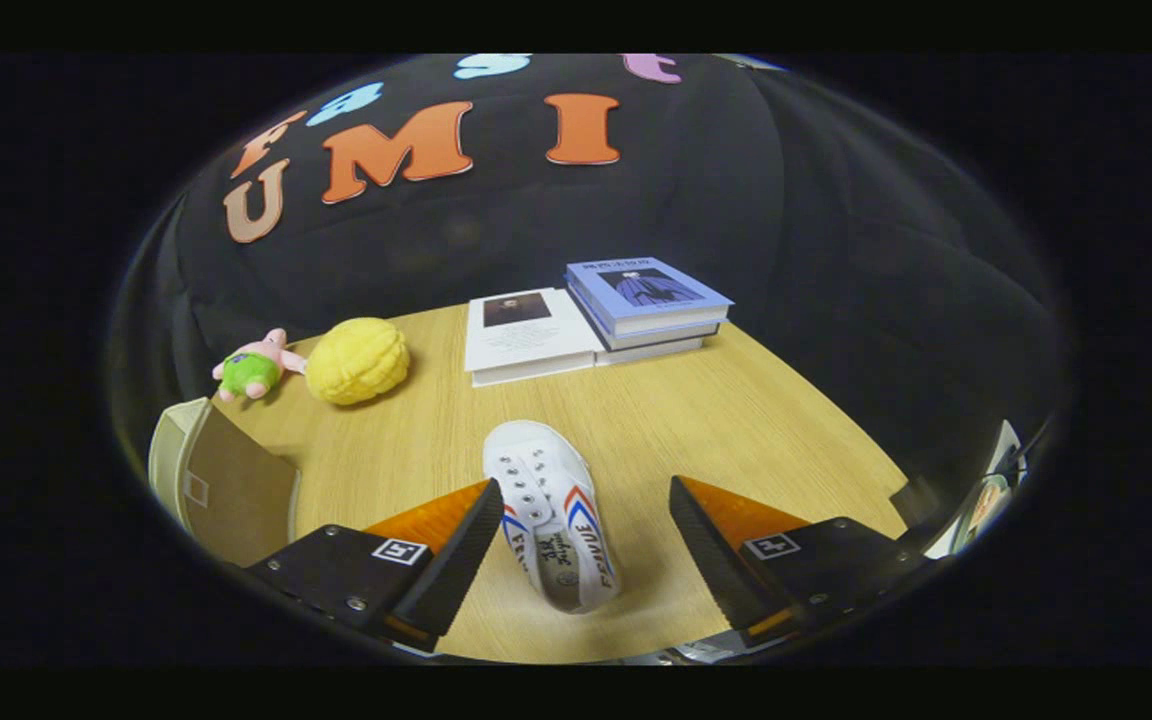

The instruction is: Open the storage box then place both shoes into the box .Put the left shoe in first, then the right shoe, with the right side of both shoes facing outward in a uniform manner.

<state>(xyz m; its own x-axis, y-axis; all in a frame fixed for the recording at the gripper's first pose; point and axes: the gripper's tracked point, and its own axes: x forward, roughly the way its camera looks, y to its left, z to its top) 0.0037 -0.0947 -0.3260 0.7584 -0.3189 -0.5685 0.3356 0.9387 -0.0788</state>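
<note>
One white shoe [551,525] is framed, ungripped, between the wide-spread fingers of the hand-held gripper [586,540] at lower centre; the storage box [221,485], lower left, awaits both shoes.

A light wooden table [736,420] carries a few odd things along its far side. At far left lies a small pink plush toy in green shorts [254,367], with a round yellow knobbly cushion [357,361] just to its right. Further right, a flat white book [526,335] touches a stack of blue-covered books [648,303].
</note>
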